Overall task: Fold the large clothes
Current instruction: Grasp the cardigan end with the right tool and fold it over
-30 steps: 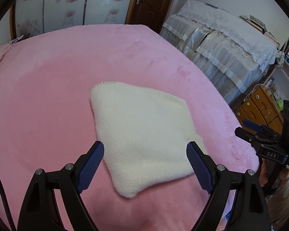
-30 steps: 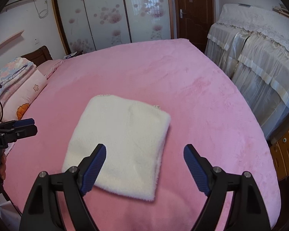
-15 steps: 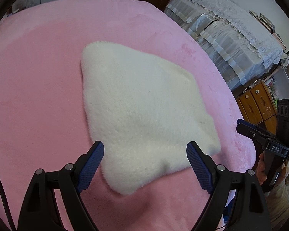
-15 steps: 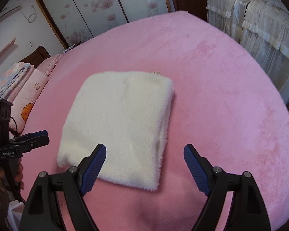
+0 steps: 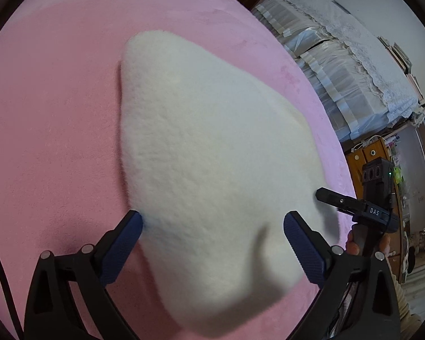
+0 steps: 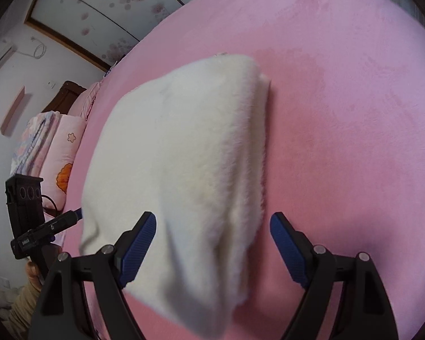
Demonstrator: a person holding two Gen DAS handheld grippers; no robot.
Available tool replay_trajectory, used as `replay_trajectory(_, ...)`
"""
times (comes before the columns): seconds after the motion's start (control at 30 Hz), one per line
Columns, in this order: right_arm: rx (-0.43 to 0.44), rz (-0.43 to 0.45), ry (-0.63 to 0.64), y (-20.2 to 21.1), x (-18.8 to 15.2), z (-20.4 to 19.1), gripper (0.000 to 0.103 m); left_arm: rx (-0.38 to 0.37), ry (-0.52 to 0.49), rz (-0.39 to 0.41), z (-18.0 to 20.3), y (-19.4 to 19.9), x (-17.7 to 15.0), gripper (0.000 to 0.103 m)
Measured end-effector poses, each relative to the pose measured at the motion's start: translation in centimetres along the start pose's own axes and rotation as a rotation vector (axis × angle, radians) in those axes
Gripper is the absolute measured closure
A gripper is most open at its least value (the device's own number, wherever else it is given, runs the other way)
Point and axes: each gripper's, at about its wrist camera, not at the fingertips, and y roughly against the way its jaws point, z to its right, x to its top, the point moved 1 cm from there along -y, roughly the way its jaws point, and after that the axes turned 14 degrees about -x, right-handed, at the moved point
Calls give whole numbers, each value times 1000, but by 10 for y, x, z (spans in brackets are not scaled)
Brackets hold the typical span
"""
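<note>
A folded white fleece garment [image 5: 212, 147] lies flat on the pink bed [image 5: 48, 113]. My left gripper [image 5: 212, 229] is open, its blue-padded fingers straddling the garment's near left corner just above it. My right gripper [image 6: 212, 232] is open over the garment's [image 6: 178, 155] near right corner, its left pad above the fleece and its right pad over the pink bed [image 6: 340, 113]. Each view shows the other gripper at the frame edge: the right one [image 5: 362, 209] and the left one [image 6: 42, 232]. Neither holds anything.
Pink pillows and folded bedding [image 6: 51, 153] lie at the bed's head. A cloth-covered piece of furniture [image 5: 340, 65] and a wooden drawer unit [image 5: 365, 155] stand beyond the bed's right side. A wardrobe with flowered doors [image 6: 99, 8] is behind.
Both grippers have moved forward and down toward the garment, which now fills most of each view. Both stay open. The garment has not moved.
</note>
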Motion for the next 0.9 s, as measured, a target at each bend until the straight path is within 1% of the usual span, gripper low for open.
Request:
replay_trajectory(0.1,59,-33,4,-24,4,2,20,-41,82,-27,-26,-15,0,4)
replay_trajectory(0.17,99,-32,8,-33,7,0,20,-106,126,-31,-40,-24,0,4)
replay_trajectory(0.2,111,-28,11,-37,8,-1,20,-117,129,-28,-43,-27,-1,2)
replay_trajectory(0.3,138,-13,27,-45,13,-5,20,-142,117,-27,-46,-36,-1,1)
replay_trajectory(0.4,150,5,51,-46,17,-7,24,-153,138,-25,-48,-43,1,0)
replay_trajectory(0.5,146,20,62,-42,17,-9,32,-120,141,-13,-43,-37,-2,0)
replay_trajectory(0.57,136,36,72,-36,17,-14,44,-71,127,-9,-34,-37,-1,3)
replay_trajectory(0.63,116,56,84,-27,16,-20,51,-29,97,-3,-25,-32,-1,13)
replay_trajectory(0.67,101,67,92,-24,16,-24,53,-14,83,0,-21,-29,0,16)
replay_trajectory(0.73,89,87,96,-17,14,-30,55,3,62,11,-15,-21,0,24)
replay_trajectory(0.83,95,112,80,-7,9,-38,57,37,17,29,-2,-8,0,29)
replay_trajectory(0.9,101,123,74,1,2,-45,57,55,-19,38,7,2,-2,31)
